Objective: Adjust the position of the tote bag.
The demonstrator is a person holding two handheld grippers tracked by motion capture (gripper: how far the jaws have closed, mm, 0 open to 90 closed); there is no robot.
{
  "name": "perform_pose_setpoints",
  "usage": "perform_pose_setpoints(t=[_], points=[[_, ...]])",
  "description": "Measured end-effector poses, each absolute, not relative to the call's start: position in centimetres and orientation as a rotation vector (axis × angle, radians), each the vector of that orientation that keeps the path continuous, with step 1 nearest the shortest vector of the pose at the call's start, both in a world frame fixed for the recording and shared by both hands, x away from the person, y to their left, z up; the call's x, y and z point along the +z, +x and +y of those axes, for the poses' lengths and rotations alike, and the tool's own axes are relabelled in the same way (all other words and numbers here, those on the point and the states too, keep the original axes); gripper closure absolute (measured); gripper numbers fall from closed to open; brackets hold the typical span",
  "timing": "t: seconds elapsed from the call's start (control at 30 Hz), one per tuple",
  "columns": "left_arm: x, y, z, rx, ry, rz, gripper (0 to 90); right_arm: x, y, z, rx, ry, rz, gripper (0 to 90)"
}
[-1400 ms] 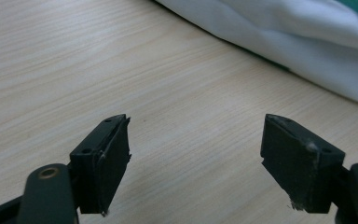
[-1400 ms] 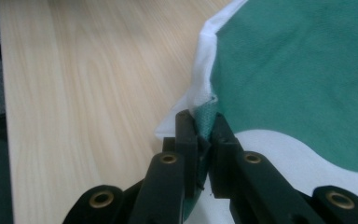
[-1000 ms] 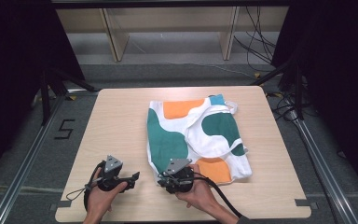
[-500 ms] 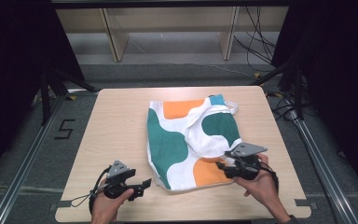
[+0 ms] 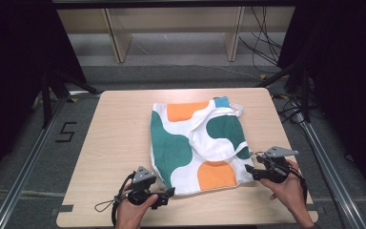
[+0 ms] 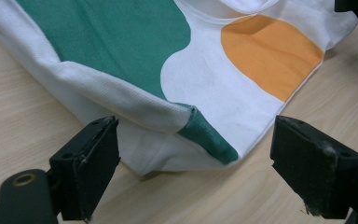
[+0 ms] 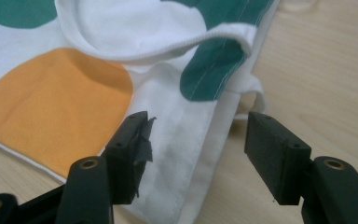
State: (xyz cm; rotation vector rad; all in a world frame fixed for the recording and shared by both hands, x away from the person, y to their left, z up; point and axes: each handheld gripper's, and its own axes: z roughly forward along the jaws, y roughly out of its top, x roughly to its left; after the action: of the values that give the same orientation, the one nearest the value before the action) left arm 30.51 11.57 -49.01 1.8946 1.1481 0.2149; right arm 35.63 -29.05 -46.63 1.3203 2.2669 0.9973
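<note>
Cloth lies folded at the centre of the table [image 5: 114, 143]: a white bag [image 5: 181, 152] with green and orange patches. At lower left of the high view, the left gripper [image 5: 167, 194] sits just short of the bag's near left corner [image 6: 186, 140], jaws apart. At lower right, the right gripper [image 5: 250, 172], jaws also apart, straddles the bag's right edge [image 7: 205, 154]. This looks like lining up for a two-corner grasp; next, each must close on fabric. No containers appear, and whether the bag holds anything I cannot tell.
</note>
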Motion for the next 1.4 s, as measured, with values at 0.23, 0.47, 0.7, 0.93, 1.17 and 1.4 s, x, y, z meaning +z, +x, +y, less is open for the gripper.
perform_pose_setpoints(t=[0.23,0.47,0.7,0.93,1.17,1.4], points=[[-49.4,31.4,11.0,0.233,1.972,1.150,17.2,-47.5,36.2,-29.2,1.015,1.269,2.362,53.1],[-49.8,31.9,12.0,0.310,1.968,1.089,56.2,-47.5,35.7,-29.0,1.059,1.127,2.414,83.2],[-49.9,33.2,14.4,0.353,1.996,1.070,72.4,-47.2,33.8,-27.0,1.120,1.062,2.459,86.9],[-50.2,36.5,18.1,0.456,1.992,1.144,77.9,-47.6,30.4,-21.3,1.188,0.832,2.572,86.8],[-50.6,42.2,18.7,0.477,1.981,1.164,81.4,-48.0,29.2,-15.0,1.230,0.692,2.648,85.7],[-50.4,48.0,17.1,0.473,1.971,1.179,79.2,-49.0,30.0,-10.9,1.237,0.641,2.706,80.5]])
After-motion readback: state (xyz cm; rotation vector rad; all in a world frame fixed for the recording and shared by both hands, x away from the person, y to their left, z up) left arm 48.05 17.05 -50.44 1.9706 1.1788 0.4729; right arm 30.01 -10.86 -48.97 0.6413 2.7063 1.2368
